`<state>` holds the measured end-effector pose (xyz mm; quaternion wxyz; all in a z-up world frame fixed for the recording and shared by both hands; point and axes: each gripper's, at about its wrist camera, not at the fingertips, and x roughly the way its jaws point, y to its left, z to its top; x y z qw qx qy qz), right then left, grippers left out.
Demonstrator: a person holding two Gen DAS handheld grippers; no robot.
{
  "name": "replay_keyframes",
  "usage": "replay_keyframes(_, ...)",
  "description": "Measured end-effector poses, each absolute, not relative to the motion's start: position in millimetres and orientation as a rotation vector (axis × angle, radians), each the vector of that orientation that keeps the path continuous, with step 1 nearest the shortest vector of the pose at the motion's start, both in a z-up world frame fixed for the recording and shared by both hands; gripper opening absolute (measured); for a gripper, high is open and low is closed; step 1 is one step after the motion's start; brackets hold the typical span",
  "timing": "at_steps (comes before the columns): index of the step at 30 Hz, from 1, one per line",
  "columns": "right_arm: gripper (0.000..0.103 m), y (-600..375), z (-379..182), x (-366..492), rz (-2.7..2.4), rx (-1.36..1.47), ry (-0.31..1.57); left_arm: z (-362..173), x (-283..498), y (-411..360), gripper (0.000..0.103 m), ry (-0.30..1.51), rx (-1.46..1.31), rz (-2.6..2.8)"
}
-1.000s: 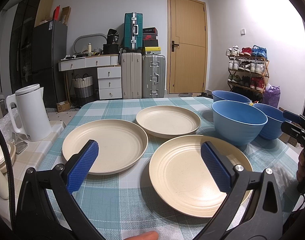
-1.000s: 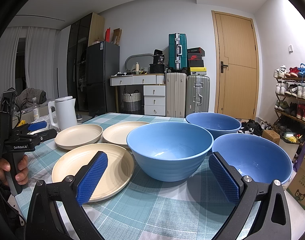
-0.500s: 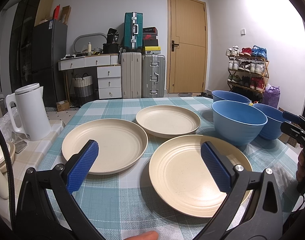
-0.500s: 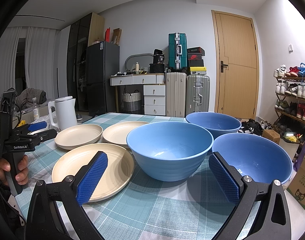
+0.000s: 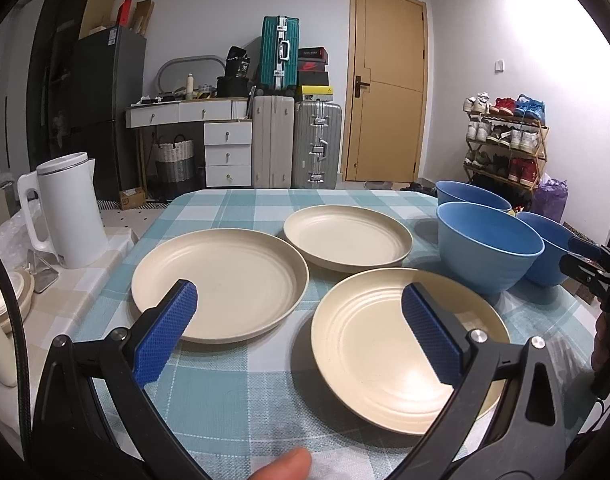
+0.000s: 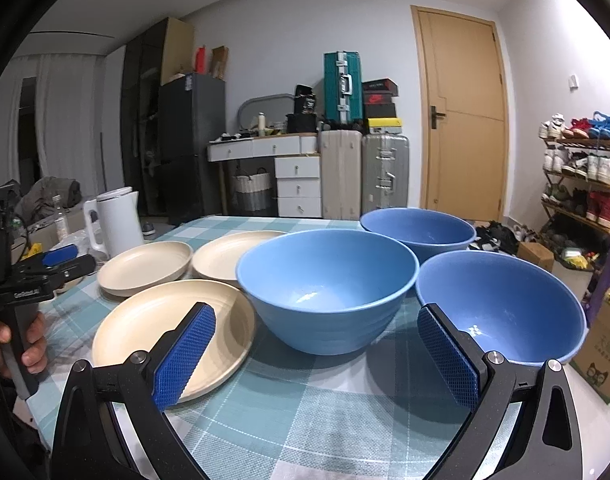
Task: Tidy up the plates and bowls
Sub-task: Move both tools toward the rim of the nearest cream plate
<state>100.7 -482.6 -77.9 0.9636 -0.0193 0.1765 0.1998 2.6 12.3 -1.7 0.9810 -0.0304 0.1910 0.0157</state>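
Left claw (image 5: 301, 334) and right claw (image 6: 317, 354) both gape wide, holding nothing.

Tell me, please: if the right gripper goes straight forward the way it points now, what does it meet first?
Probably the nearest blue bowl, which stands straight ahead of the open right gripper on the checked tablecloth. Only bare cloth shows between them. Depth is hard to judge, so the height of contact is uncertain.
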Motion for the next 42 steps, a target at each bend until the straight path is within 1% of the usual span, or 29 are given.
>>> replay_keyframes(10,0.103,-465.7,-64.1,105.0,0.413,-0.040,0.431,20.0,1.1,29.4,0.102,0.390,-0.106,0.093)
replay_keyframes(18,0.103,-444.4,-28.6,96.1,0.461,-0.027,0.391,41.1,-2.0,44.0,0.102,0.430,-0.115,0.113)
replay_keyframes(24,0.103,-423.8,-4.4,97.6,0.500,-0.003,0.396,58.3,-2.0,48.0,0.102,0.453,-0.116,0.112)
replay_keyframes(28,0.103,-404.9,7.7,102.9,0.523,-0.022,0.433,68.5,-2.2,53.4,0.102,0.461,-0.117,0.133)
replay_keyframes(36,0.103,-368.8,23.0,106.9,0.579,-0.069,0.441,73.7,7.7,77.5,0.102,0.511,-0.145,0.177)
replay_keyframes(42,0.103,-337.7,21.8,118.4,0.586,-0.113,0.448,71.8,13.0,101.2,0.102,0.530,-0.175,0.212)
